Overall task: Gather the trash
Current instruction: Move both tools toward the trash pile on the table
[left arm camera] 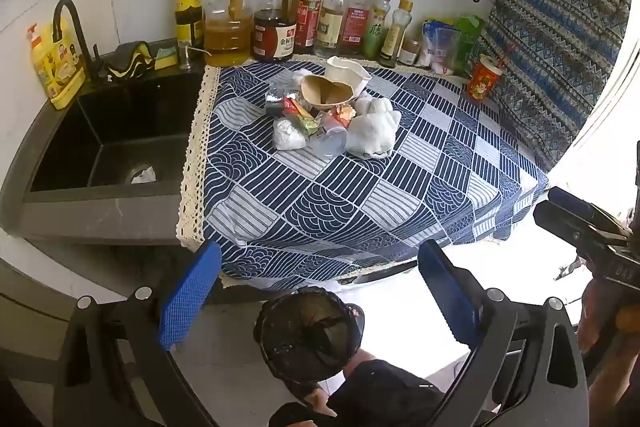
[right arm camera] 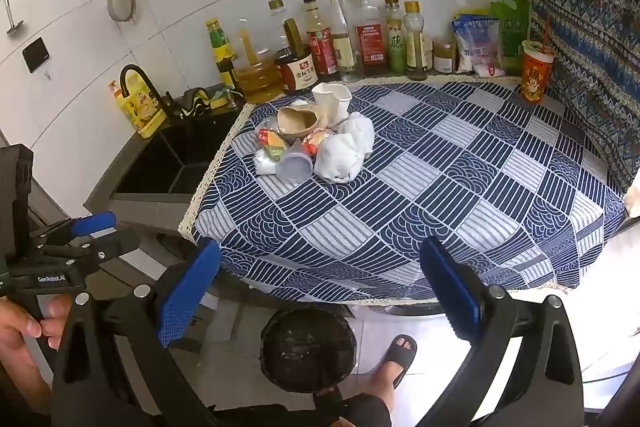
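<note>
Item count, trash pile (left arm camera: 332, 115): 1 heap lies on the blue patterned tablecloth (left arm camera: 400, 195), toward its far left part, near the sink side.

- 2 crushed paper cups: 1 white (left arm camera: 346, 71) at the back, 1 brown (left arm camera: 326, 95) in front of it and touching it.
- 1 clear plastic cup (left arm camera: 330, 143) on its side at the front of the heap.
- 1 large wad of white tissue (left arm camera: 372, 131) at the right of the heap; 1 smaller white wad (left arm camera: 288, 135) at the left.
- Several coloured wrappers (left arm camera: 300, 113) in the middle; exact number cannot be told.

Other items:

- 1 black sink (left arm camera: 104, 147) left of the cloth, with 1 black tap (left arm camera: 70, 27) and 1 yellow detergent bottle (left arm camera: 56, 67).
- 9 bottles and jugs (left arm camera: 288, 15) in a row along the wall.
- 1 red printed cup (left arm camera: 484, 79) with a straw at the far right corner of the cloth.
- 1 round black bin (left arm camera: 308, 335) on the floor below the near edge of the table.

Tongs:

- Left gripper (left arm camera: 320, 295): 2 blue-padded fingers spread wide apart, nothing between them, touching nothing. It hangs above the bin, well short of the pile.
- Right gripper (right arm camera: 320, 291): 2 blue-padded fingers likewise spread wide, empty, clear of cloth and pile.
</note>
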`<state>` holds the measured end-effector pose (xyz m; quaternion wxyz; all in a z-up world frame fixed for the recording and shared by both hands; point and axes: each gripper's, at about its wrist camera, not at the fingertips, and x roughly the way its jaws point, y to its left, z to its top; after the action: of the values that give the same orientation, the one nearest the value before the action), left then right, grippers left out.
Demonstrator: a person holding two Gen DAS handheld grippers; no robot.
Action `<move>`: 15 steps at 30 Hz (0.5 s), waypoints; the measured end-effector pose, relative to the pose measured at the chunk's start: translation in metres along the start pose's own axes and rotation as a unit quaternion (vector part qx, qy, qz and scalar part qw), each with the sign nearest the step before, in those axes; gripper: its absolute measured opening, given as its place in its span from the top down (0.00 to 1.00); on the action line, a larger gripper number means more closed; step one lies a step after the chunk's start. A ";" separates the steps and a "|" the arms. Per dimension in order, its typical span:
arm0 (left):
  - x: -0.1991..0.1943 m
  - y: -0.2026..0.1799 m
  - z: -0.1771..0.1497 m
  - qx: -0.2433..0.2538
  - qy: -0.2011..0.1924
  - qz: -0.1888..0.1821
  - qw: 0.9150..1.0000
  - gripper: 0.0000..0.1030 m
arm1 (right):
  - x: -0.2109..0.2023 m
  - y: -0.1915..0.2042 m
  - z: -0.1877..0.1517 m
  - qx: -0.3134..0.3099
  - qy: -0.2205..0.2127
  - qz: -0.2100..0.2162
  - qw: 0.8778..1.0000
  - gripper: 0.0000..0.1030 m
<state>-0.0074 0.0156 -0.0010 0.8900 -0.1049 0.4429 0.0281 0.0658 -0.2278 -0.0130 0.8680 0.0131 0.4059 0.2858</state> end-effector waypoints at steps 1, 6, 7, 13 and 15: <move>0.000 0.001 0.000 0.002 0.000 0.000 1.000 0.07 | -0.002 -0.004 0.000 0.000 -0.006 0.006 1.000 0.04; 0.000 0.004 0.001 0.003 0.000 0.001 1.000 0.07 | 0.004 -0.004 0.004 -0.002 -0.006 0.005 1.000 0.04; 0.000 0.004 -0.001 0.003 0.000 0.000 1.000 0.07 | 0.003 -0.003 0.001 -0.003 -0.006 0.005 1.000 0.04; 0.000 0.004 -0.001 0.007 -0.002 -0.005 1.000 0.07 | 0.002 -0.003 0.007 0.002 -0.017 0.008 1.000 0.04; -0.002 0.003 -0.001 0.013 -0.004 -0.002 1.000 0.07 | 0.000 0.000 0.007 0.002 -0.024 0.011 1.000 0.04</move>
<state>-0.0093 0.0187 -0.0007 0.8930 -0.0942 0.4395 0.0213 0.0708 -0.2264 -0.0079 0.8744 0.0263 0.3856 0.2935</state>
